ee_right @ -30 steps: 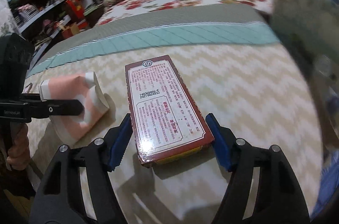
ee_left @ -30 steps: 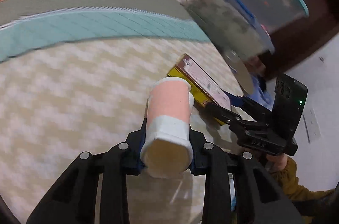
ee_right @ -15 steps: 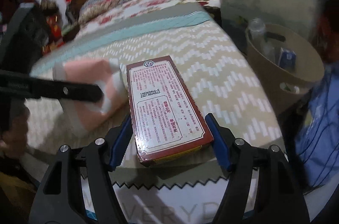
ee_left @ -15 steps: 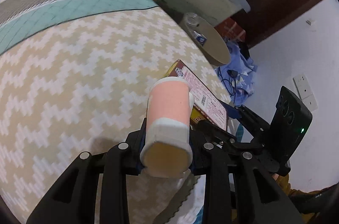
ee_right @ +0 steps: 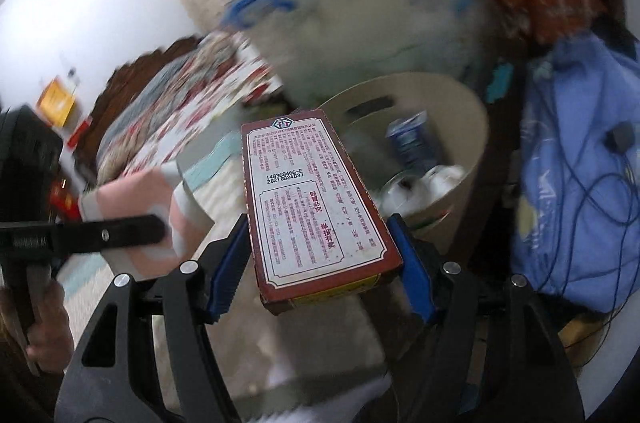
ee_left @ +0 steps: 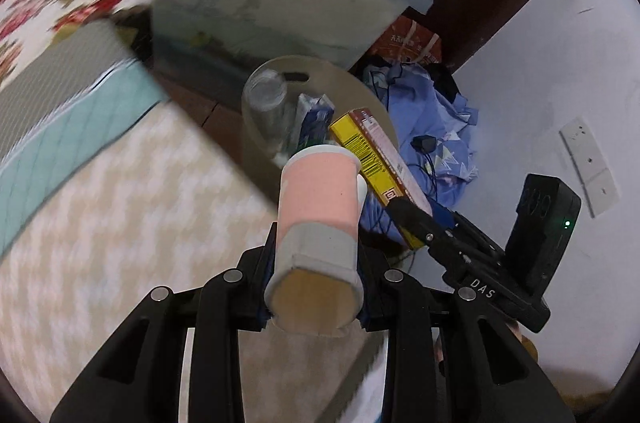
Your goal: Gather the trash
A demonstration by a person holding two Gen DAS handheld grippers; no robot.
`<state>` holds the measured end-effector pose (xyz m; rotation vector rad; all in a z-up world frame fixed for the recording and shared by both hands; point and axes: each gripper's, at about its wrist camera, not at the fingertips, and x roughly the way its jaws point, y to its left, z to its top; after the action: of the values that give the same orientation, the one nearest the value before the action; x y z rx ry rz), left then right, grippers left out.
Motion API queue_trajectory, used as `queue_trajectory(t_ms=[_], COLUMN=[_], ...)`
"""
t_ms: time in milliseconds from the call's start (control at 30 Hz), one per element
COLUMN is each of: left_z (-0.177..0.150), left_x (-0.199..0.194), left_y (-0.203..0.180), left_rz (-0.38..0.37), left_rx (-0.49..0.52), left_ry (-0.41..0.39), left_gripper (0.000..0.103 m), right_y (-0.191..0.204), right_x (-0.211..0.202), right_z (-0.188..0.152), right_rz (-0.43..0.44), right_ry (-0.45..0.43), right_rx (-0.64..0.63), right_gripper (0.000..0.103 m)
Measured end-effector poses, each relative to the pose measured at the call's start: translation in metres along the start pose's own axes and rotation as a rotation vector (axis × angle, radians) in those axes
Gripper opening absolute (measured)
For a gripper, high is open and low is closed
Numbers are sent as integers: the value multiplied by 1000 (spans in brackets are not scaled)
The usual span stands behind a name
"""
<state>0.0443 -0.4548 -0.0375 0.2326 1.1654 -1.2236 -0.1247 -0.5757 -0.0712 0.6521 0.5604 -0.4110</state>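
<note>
The left gripper [ee_left: 316,287] is clamping a pink paper cup [ee_left: 318,207] between its 2 fingers, holding it past the bed's [ee_left: 120,223] edge, toward the beige bin's [ee_left: 360,91] rim. The right gripper [ee_right: 320,263] is gripping a red-bordered box [ee_right: 316,199] between its blue pads [ee_right: 412,271], just beside the bin, which is holding a clear bottle [ee_left: 268,95] and a blue carton [ee_right: 408,143].
</note>
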Motion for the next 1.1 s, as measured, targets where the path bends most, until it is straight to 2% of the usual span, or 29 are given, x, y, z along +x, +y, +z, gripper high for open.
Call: queue_trajectory(t_ms=[200, 267, 300, 333, 367, 433, 600, 700, 800, 967, 1100], left_z=[60, 73, 75, 77, 79, 79, 66, 51, 31, -8, -41], left_x=[58, 78, 85, 92, 98, 98, 74, 53, 34, 4, -21], left_y=[-20, -24, -24, -23, -20, -15, 0, 5, 7, 4, 8], left_rz=[16, 30, 44, 68, 93, 71, 66, 84, 106, 199, 238], left_rx=[16, 29, 30, 27, 14, -1, -22, -30, -27, 19, 18], left_ry=[13, 13, 17, 21, 22, 24, -14, -38, -55, -96, -119], left_gripper=[31, 37, 52, 63, 63, 63, 64, 70, 71, 78, 84], right_y=[-44, -53, -55, -55, -54, -50, -45, -37, -27, -8, 15], right_x=[28, 42, 47, 52, 52, 49, 35, 21, 6, -20, -33], right_z=[37, 43, 45, 46, 46, 41, 28, 17, 7, -3, -21], right_rz=[-66, -90, -96, -97, -104, -114, -103, -81, -56, -4, 33], right_ry=[-25, -6, 4, 2, -3, -21, -44, -52, -55, -78, -81], right_rx=[81, 82, 74, 54, 42, 23, 34, 44, 54, 74, 85], right_gripper=[69, 71, 77, 78, 80, 84, 84, 84, 84, 84, 84])
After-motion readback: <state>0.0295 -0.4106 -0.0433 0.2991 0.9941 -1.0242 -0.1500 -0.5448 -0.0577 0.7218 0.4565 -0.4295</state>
